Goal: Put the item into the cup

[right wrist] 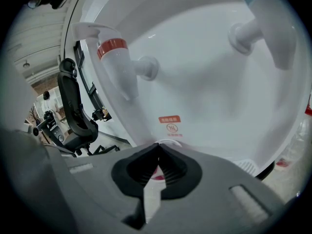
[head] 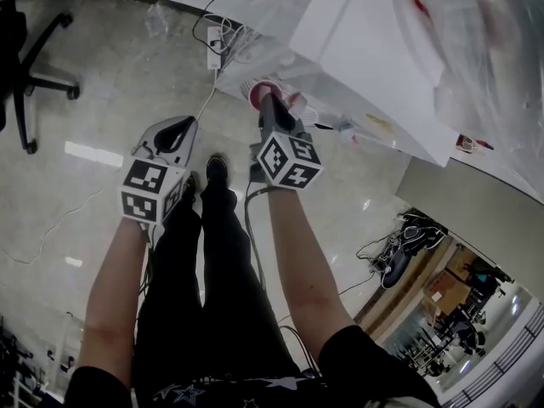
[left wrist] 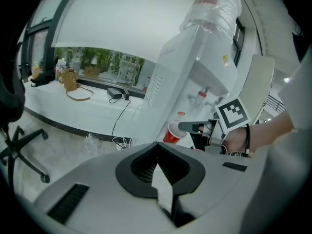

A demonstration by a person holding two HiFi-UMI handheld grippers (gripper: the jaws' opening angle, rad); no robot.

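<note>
A red paper cup (head: 264, 92) is held at the front of a white water dispenser (head: 365, 49), below its taps. My right gripper (head: 269, 107) is shut on the cup's wall. In the right gripper view the cup's white rim (right wrist: 168, 143) and red wall show just past the closed jaws, under the red-capped tap (right wrist: 117, 57); a blue-capped tap (right wrist: 268, 18) is to the right. The left gripper view shows the cup (left wrist: 171, 132) tilted in the right gripper (left wrist: 195, 127). My left gripper (head: 182, 126) hangs to the left over the floor, shut and empty.
The dispenser carries a clear water bottle (left wrist: 214, 9) on top. A power strip (head: 214, 58) with cables lies on the floor by its base. An office chair (head: 21, 66) stands at the far left. The person's legs (head: 208, 253) are below the grippers.
</note>
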